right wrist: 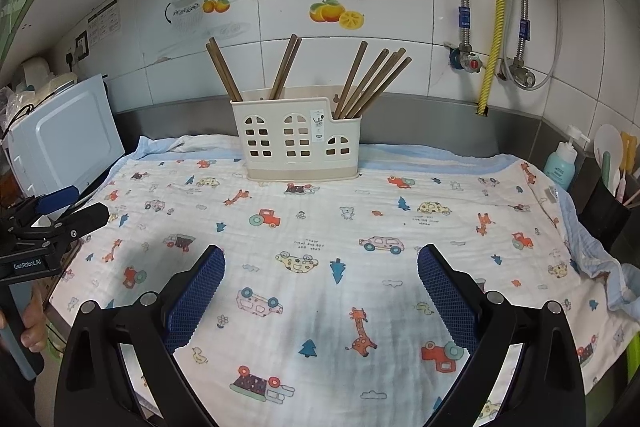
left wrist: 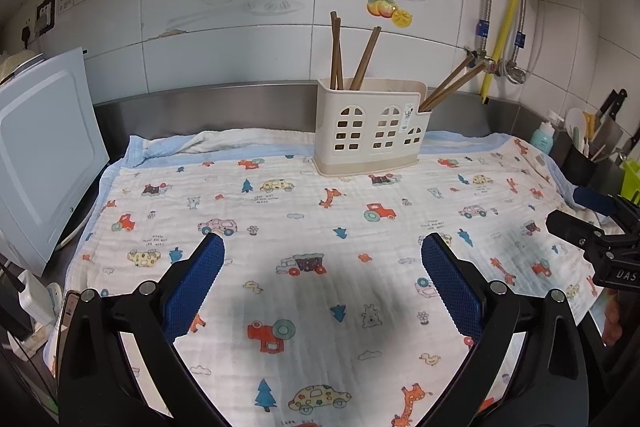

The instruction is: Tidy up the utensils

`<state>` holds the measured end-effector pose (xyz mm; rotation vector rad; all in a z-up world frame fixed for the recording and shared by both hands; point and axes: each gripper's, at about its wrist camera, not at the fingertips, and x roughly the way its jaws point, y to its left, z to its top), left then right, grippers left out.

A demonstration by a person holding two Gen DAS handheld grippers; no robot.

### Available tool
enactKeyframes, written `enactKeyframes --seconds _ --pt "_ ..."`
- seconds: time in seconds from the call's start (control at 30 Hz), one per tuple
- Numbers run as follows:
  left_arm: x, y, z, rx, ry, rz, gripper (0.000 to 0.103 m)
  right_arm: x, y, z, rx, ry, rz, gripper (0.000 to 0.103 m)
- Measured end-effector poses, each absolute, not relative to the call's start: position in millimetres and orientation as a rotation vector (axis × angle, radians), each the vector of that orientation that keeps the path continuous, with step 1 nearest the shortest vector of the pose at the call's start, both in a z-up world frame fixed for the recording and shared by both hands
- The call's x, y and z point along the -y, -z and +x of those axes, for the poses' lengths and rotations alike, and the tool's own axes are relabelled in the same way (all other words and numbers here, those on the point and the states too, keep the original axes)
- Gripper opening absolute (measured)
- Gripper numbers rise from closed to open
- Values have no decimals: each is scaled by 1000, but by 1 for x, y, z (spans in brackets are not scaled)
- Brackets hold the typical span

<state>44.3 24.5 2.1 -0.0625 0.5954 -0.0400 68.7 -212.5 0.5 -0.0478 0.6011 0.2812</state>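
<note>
wooden chopsticks (right wrist: 372,83) in perforated plastic caddy (right wrist: 298,143)

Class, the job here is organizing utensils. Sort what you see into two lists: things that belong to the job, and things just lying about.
Belongs to the job:
chopsticks
cream utensil holder
left gripper, open
right gripper, open

Just lying about:
patterned cloth
microwave
soap bottle
yellow hose
</note>
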Motion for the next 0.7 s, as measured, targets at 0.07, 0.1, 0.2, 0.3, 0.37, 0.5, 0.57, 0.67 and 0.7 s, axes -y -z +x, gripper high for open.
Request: enactKeyframes --seconds 0.07,0.1,0.2,0.3,0.37,0.5,0.57,0.67,0.7 --pt "-25 -2 45 -596 44 -65 98 212 0 69 -601 -281 -48 94" --pt "-25 -2 45 -596 43 -66 98 212 0 69 -602 -282 -47 94" --pt "-24 -2 46 -598 44 -65 98 211 1 70 -604 -286 -47 94" --pt "-24 -2 46 -597 42 -65 98 210 1 70 -604 -287 -48 94" --pt "-24 -2 46 -598 45 -66 98 210 2 70 -604 -289 -47 94" --pt "-24 -2 46 -598 48 -69 98 209 2 70 -606 -293 -52 94" --pt "-23 -2 47 -599 49 -69 98 209 1 71 -607 -295 -52 94" --pt "-23 -2 47 -598 49 -67 98 209 1 71 -607 -295 -52 94" --pt "-23 -1 47 -599 49 -68 98 209 1 71 -607 -297 -51 94"
